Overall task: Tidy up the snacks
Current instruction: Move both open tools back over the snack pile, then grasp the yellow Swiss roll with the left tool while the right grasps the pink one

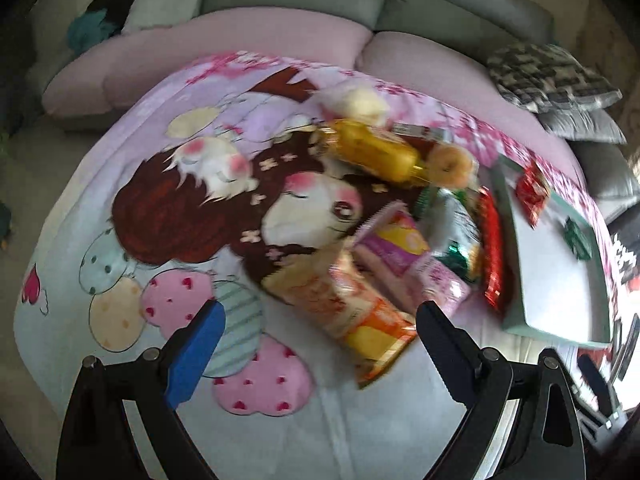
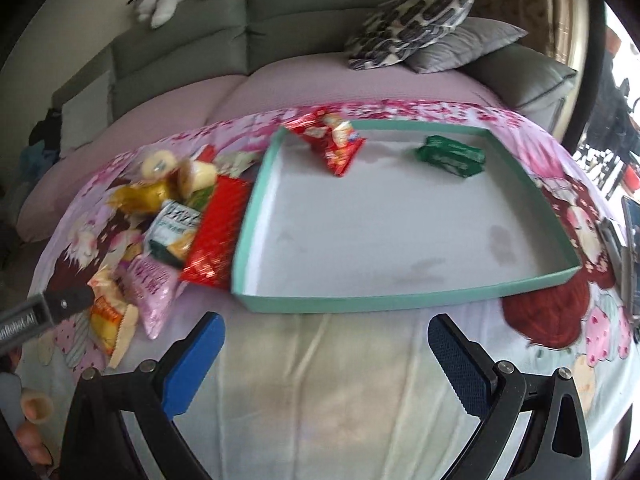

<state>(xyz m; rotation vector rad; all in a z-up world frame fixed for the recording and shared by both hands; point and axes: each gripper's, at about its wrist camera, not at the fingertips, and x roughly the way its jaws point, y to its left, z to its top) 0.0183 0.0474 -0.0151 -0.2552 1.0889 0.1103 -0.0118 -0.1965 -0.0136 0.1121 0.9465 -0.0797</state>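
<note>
Both tools, the left tool [image 1: 318, 322] and the right tool [image 2: 326, 338], are held wide open, gripping nothing. The snack pile [image 2: 168, 232] is seen at centre left of the right view, beside the teal tray [image 2: 400, 303], in which a red packet [image 2: 336, 144] and a green packet [image 2: 450, 156] lie.

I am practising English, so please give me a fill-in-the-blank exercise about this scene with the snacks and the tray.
1. The tray holds ___ snack packets.
2. The green packet lies ___ the tray.
3. Both the left gripper and the right gripper are ___.
4. The snack pile lies ___ the tray.

Missing words: two; inside; open; outside
</note>
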